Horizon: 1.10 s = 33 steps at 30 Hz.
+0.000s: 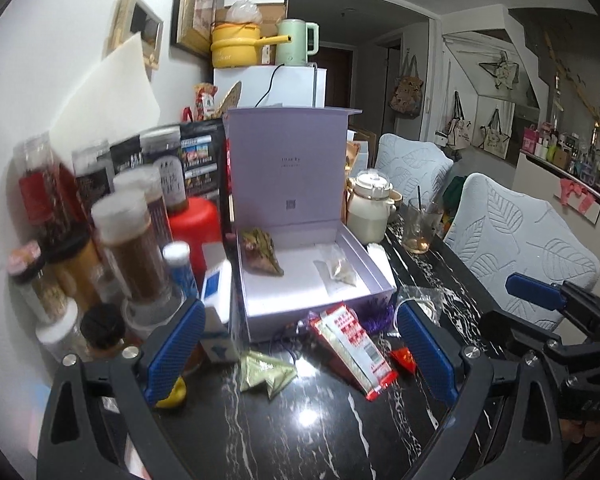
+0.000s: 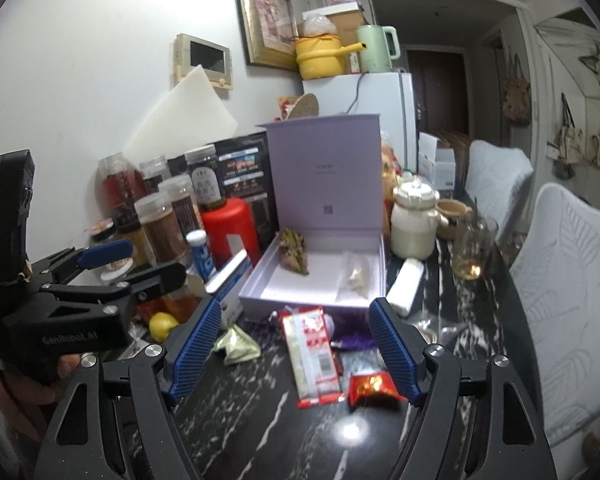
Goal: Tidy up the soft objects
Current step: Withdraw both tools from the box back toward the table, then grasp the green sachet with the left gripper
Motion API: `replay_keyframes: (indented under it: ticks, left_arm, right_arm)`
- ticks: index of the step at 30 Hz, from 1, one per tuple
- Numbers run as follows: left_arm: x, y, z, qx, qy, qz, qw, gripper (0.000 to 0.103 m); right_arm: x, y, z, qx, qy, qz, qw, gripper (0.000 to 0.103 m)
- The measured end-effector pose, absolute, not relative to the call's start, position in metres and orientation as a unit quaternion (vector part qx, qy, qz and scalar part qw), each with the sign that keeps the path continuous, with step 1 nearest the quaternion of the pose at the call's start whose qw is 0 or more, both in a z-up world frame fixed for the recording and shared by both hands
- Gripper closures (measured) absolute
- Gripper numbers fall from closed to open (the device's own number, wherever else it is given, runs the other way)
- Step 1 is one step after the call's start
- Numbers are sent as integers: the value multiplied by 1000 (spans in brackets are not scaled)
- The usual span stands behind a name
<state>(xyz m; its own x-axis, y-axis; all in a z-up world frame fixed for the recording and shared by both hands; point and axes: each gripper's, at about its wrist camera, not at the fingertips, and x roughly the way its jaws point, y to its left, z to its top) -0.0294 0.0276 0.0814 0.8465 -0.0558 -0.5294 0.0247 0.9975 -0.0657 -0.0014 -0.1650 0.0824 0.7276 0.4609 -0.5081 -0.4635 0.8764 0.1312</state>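
An open lilac box (image 1: 284, 312) stands on the black marble table with its lid upright. Inside lie a green-brown patterned pouch (image 1: 262, 252) and a clear sachet (image 1: 338, 270). In front of the box lie a red-and-white packet (image 1: 352, 350), a green triangular pouch (image 1: 266, 374), a small red packet (image 1: 404, 358) and a purple tassel (image 1: 376, 312). My left gripper (image 1: 300, 346) hangs open above these, holding nothing. My right gripper (image 2: 296, 344) is open too and empty, over the red-and-white packet (image 2: 312, 356) and red packet (image 2: 370, 388). The green pouch (image 2: 236, 344) lies just left of it.
Jars and bottles (image 1: 132, 240) and a red canister (image 1: 194, 232) crowd the left side. A cream pot (image 1: 370, 208), a glass (image 1: 420, 226) and a white roll (image 2: 408, 284) sit right of the box. A lemon (image 2: 162, 326) lies at front left. Two padded chairs (image 1: 516, 252) line the table's right edge.
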Motion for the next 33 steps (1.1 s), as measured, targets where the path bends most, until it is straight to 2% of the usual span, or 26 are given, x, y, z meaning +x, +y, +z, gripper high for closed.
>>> replay_keyframes:
  ticks: [16,33]
  left_arm:
    - [-20,31,-6,-46,355,-51,932,5]
    - [28,50,-63,-71,418,-35,905,5]
  right_arm:
    - [1,-162,8,-3,342,235,910,26]
    - [33,-165,-45,8,388,231,892,26]
